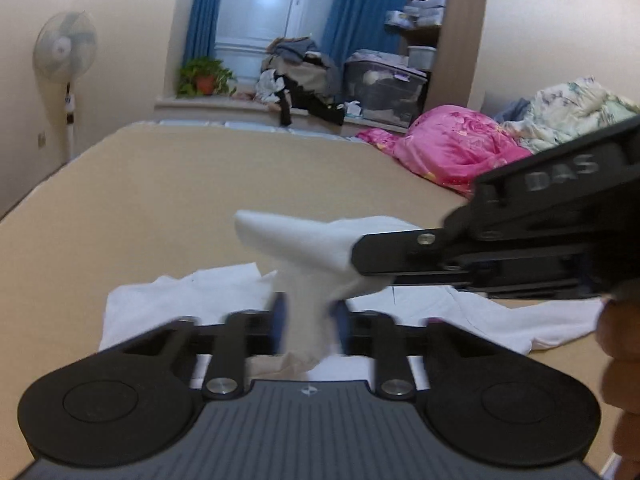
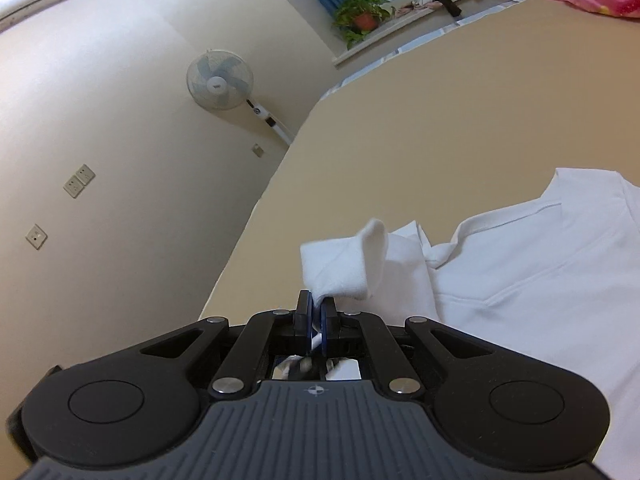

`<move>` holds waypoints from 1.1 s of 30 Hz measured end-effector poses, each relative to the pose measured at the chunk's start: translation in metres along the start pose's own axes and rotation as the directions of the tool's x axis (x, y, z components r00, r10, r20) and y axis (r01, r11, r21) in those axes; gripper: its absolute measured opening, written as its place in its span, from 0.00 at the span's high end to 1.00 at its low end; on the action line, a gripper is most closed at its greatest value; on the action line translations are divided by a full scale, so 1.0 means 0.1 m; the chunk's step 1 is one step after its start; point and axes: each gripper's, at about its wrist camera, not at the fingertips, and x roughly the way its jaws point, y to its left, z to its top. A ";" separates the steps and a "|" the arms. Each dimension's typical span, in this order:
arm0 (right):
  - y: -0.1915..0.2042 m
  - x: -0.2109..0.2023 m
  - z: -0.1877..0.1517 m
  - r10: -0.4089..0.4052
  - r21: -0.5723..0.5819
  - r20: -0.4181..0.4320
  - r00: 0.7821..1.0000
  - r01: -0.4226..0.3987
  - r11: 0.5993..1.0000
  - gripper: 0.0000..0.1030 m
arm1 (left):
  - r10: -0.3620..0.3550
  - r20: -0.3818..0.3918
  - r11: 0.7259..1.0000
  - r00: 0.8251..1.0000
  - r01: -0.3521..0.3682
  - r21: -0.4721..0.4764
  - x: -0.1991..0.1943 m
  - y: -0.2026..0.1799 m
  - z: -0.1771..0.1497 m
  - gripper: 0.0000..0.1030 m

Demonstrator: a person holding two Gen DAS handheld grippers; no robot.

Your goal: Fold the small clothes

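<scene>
A small white cloth [image 1: 296, 248], sock-like, is held up above the tan bed between both grippers. My left gripper [image 1: 307, 316] is shut on its lower end, the blue pads blurred. My right gripper [image 2: 317, 320] is shut on the other end of the cloth [image 2: 344, 268]; it also shows in the left wrist view [image 1: 360, 260], coming in from the right. A white T-shirt [image 2: 540, 280] lies flat on the bed under and beyond the cloth; it also shows in the left wrist view [image 1: 180, 304].
The tan bed surface [image 1: 200, 184] stretches ahead. A pink blanket [image 1: 452, 148] and a floral quilt [image 1: 576, 112] lie at the far right. A windowsill holds a clothes pile [image 1: 300, 72], a potted plant [image 1: 204, 76] and a plastic bin [image 1: 384, 88]. A standing fan [image 1: 66, 52] stands at left.
</scene>
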 end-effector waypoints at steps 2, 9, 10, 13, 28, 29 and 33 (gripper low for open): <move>0.03 -0.03 0.01 -0.001 0.017 -0.012 1.000 0.001 1.000 0.96 | 0.005 0.013 1.000 1.000 -0.005 -0.004 -0.05 0.03 0.04 0.97; 0.22 -0.16 -0.07 -0.044 0.020 0.023 0.999 0.043 0.999 0.97 | -0.051 -0.005 0.994 0.999 0.050 -0.097 -0.23 0.32 0.11 0.97; 0.24 -0.17 -0.07 -0.054 0.016 0.034 0.998 0.054 0.998 0.97 | -0.087 -0.032 0.991 0.996 0.083 -0.104 -0.23 0.35 0.11 0.96; 0.27 -0.17 -0.06 -0.097 0.009 0.042 0.994 0.096 0.995 0.96 | 0.016 -0.049 0.995 0.999 -0.021 -0.094 -0.15 0.41 0.07 0.95; -0.64 -1.13 -0.59 -0.335 -0.113 0.031 0.942 0.337 0.935 0.83 | -0.104 -0.288 0.703 0.952 -0.134 -0.698 0.25 1.82 -0.17 0.81; -0.78 -1.15 -0.67 -0.351 -0.089 0.029 0.936 0.352 0.932 0.82 | -0.144 -0.284 0.672 0.948 -0.117 -0.731 0.28 1.85 -0.22 0.81; -1.24 -1.15 -0.91 -0.403 0.065 -0.010 0.915 0.403 0.913 0.82 | -0.214 -0.248 0.609 0.945 -0.069 -0.790 0.46 1.89 -0.28 0.70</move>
